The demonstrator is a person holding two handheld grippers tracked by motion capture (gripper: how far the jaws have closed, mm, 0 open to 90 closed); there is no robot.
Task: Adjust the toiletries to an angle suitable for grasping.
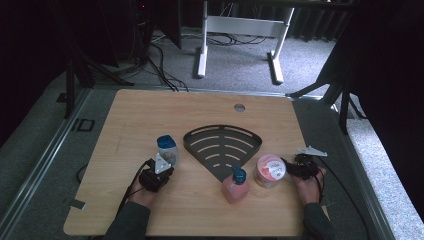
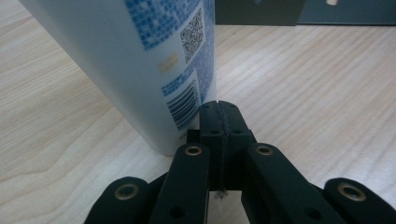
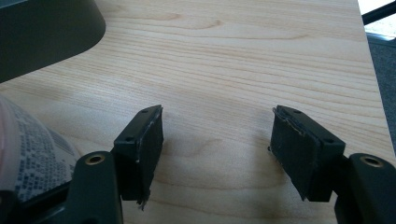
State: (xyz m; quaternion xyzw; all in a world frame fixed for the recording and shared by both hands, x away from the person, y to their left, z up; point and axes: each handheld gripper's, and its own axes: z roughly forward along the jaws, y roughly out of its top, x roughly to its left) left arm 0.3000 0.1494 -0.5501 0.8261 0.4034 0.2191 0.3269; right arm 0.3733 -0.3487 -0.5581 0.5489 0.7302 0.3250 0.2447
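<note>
Left gripper (image 1: pixel 161 170) stood near surface's (image 1: pixel 150 115) left edge, jaws pressed fully together, holding nothing, tips just beside base of white bottle with blue cap (image 1: pixel 167 147). Right gripper (image 1: pixel 295 167) sat near right edge, jaws wide apart, empty, bare wood between them; pink-lidded tub (image 1: pixel 269 170) just beside its left jaw. Dark fan-shaped tray (image 1: pixel 222 147) lay mid-surface.

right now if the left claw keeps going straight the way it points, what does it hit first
Probably the blue-and-white bottle: the shut left claw sits at its base, the bottle just left of its line. Depth is unclear, so it might graze past along the wooden table.
</note>
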